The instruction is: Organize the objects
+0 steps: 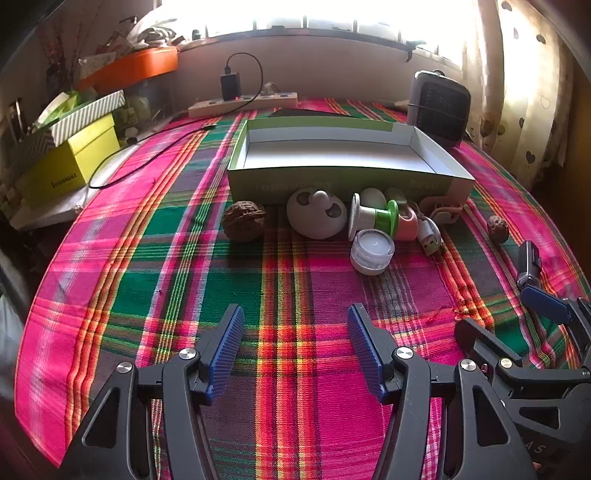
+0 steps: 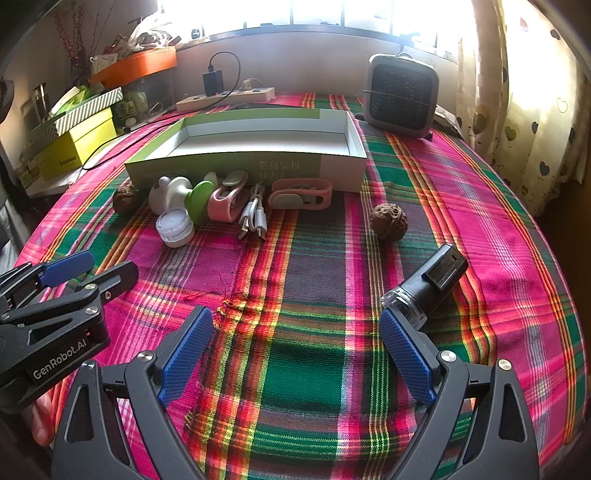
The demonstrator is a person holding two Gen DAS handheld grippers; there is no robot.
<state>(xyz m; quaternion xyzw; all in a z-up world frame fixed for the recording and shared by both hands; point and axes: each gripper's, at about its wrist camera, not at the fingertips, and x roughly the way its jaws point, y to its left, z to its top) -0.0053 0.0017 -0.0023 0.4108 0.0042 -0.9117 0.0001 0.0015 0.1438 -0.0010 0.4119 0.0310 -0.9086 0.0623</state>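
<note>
A plaid cloth point(image 1: 184, 258) in pink, green and orange covers the bench, which stands under a bright window point(image 1: 314, 14) with a heart-patterned curtain point(image 1: 524, 92) at about 2 o'clock. Along the back wall lie a white power strip point(image 1: 243, 103) with a black charger point(image 1: 230, 85) plugged in, and a small grey heater point(image 1: 439, 107) at 1 o'clock; stacked boxes, one yellow point(image 1: 70, 166) and one orange point(image 1: 136, 66), crowd the 10 o'clock side. One shallow green-and-white cardboard box point(image 1: 343, 181) sits open at 12 o'clock, its white floor bare. The things to be sorted lie in a row just in front of its near wall: two walnuts, one point(image 1: 243, 220) at the left end and one point(image 1: 498, 229) well apart to the right; one white rounded gadget point(image 1: 316, 218); one white-and-green spool point(image 1: 375, 218); one small white round jar point(image 1: 372, 251); one pink clip point(image 2: 223, 205); one coiled white USB cable point(image 2: 253, 218); one pink band-like holder point(image 2: 299, 194). One black cylindrical device point(image 2: 428, 288) with a clear end lies nearer, at 1 o'clock of the right gripper point(image 2: 295, 350), just beside its right finger. The left gripper point(image 1: 295, 347) hovers over bare cloth. The jaws of both stand wide apart with nothing between them.
</note>
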